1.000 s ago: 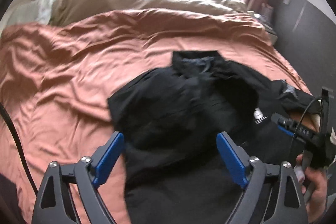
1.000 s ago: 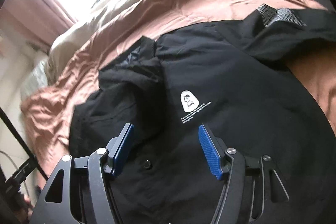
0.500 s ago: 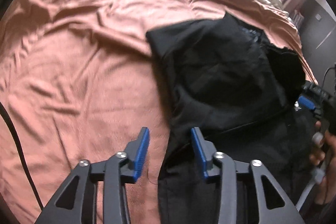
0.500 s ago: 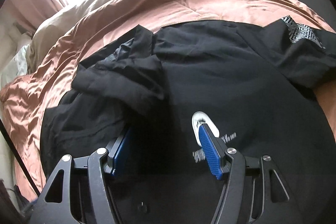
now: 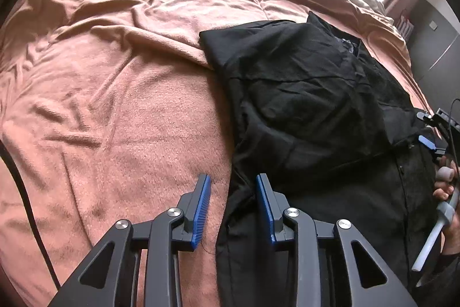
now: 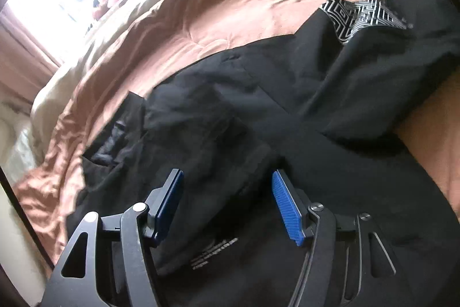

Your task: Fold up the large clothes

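The left gripper is down at the bed now, its jaws closing over the side edge of the black shirt, blue pads either side of the hem line. The left pad sits over bare blanket, the right pad over black cloth, and a gap shows between the pads, so they are not pressing yet. The shirt itself lies across the salmon blanket, running from about six o'clock up to one o'clock in the left wrist view, with one sleeve folded in over the chest.

Over to the right gripper: jaws standing apart, hovering above the folded-in part of the shirt, nothing pinched. The printed text shows just under it at six o'clock, and the patterned sleeve patch lies away at one o'clock. This view is smeared, so whether its pads touch the fabric is hard to say.

To do this step well, I'd want the left pads to bite only the shirt's edge and not the blanket underneath. Scoop a touch toward three o'clock so both layers of cloth come in. The right side should take a matching hold further along, then both lift together, keeping the edge taut so the fold lands straight.
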A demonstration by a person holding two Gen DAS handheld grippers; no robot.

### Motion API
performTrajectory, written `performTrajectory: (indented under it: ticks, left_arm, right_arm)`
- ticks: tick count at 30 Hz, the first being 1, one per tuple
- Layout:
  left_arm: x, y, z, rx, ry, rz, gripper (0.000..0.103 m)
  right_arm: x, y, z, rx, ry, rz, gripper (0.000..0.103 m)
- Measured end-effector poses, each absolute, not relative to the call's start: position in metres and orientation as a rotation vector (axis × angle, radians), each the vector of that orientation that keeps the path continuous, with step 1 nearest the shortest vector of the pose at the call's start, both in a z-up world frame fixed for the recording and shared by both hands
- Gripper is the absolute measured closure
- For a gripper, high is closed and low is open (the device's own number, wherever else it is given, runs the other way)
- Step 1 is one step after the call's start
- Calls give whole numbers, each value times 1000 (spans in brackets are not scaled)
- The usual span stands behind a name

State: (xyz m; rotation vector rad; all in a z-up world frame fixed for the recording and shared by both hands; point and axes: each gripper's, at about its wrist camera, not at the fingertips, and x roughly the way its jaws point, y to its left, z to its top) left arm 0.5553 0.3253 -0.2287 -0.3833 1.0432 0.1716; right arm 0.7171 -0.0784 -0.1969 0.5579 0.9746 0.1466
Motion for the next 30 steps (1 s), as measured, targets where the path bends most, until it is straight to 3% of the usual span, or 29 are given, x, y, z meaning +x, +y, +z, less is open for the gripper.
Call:
performTrajectory:
  ticks: [5, 6, 8, 9, 10, 13, 19, 26, 27, 28, 30]
  left_arm:
    - [553, 317, -222, -365, 1047, 79, 68]
    - [553, 314, -221, -341, 1049, 75, 68]
    - [555, 309, -223, -298, 1059, 88, 68]
    - [557, 310, -226, -305, 1063, 97, 68]
    - [558, 313, -228, -329, 1061, 106, 68]
    - [558, 321, -231, -394, 1047, 126, 72]
    - [554, 322, -228, -401, 1037, 162, 78]
    - [552, 324, -227, -407, 1039, 168, 78]
    - [552, 325, -227, -407, 1039, 167, 78]
    - [552, 325, -227, -409, 1038, 166, 78]
    - [553, 325, -228, -411, 1036, 164, 78]
  right_arm:
    - [725, -70, -212, 567, 996, 199, 41]
    - [726, -72, -217, 582, 999, 200, 45]
    - [728, -74, -219, 597, 993, 195, 65]
    - [729, -76, -220, 599, 994, 195, 84]
    - [729, -79, -224, 612, 1001, 198, 93]
    - [724, -92, -226, 655, 998, 166, 103]
    - [698, -108, -205, 675, 942, 120, 103]
    - [694, -116, -216, 738, 1003, 208, 100]
    - [698, -115, -218, 738, 1014, 222, 87]
    - [702, -111, -221, 743, 1025, 243, 64]
    - [707, -107, -223, 765, 1006, 285, 51]
